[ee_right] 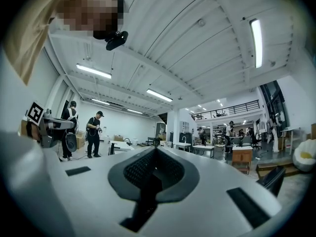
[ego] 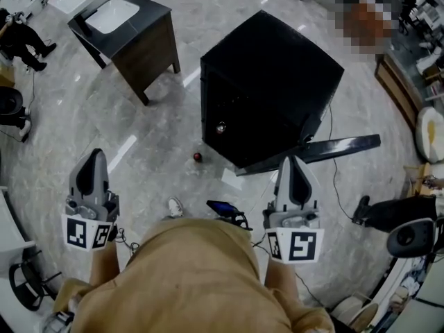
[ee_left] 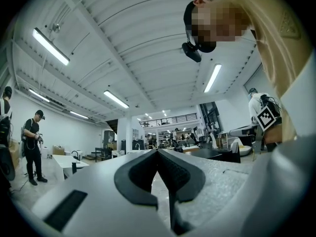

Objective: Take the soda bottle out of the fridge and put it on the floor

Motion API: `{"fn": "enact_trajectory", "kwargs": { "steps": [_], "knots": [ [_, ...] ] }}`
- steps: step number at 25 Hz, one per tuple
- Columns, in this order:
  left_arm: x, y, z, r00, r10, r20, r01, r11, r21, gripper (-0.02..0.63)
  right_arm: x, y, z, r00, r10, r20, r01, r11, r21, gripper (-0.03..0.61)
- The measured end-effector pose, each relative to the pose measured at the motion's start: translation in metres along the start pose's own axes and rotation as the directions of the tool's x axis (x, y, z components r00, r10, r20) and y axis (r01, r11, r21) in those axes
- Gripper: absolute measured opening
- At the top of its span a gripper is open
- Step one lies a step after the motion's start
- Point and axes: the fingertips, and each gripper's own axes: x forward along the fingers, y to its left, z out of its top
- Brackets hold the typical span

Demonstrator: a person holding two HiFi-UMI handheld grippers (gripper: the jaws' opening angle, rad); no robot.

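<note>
The black fridge (ego: 270,82) stands on the marble floor ahead of me in the head view, and its door (ego: 326,149) swings out to the right as a thin slab. A small round red thing (ego: 198,157), perhaps the soda bottle seen from above, sits on the floor just left of the fridge's near corner. Something small and shiny (ego: 220,126) shows on the fridge's dark front; I cannot tell what it is. My left gripper (ego: 91,157) is held low at the left, shut and empty. My right gripper (ego: 295,161), also shut and empty, points at the fridge's near corner. Both gripper views look level across the room.
A dark wooden vanity with a white basin (ego: 128,26) stands at the back left. A white sheet (ego: 232,179) and cables lie on the floor near the fridge. People stand at the left (ego: 24,44) and right (ego: 399,214) edges. Round stools and furniture crowd the right side.
</note>
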Motion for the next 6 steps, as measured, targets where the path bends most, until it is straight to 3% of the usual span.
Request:
{"fn": "enact_trajectory", "kwargs": {
  "steps": [6],
  "knots": [
    [0.0089, -0.0076, 0.0072, 1.0, -0.021, 0.014, 0.021, 1.0, -0.005, 0.0, 0.004, -0.0013, 0.006, 1.0, 0.012, -0.004, -0.012, 1.0, -0.005, 0.002]
  ]
}}
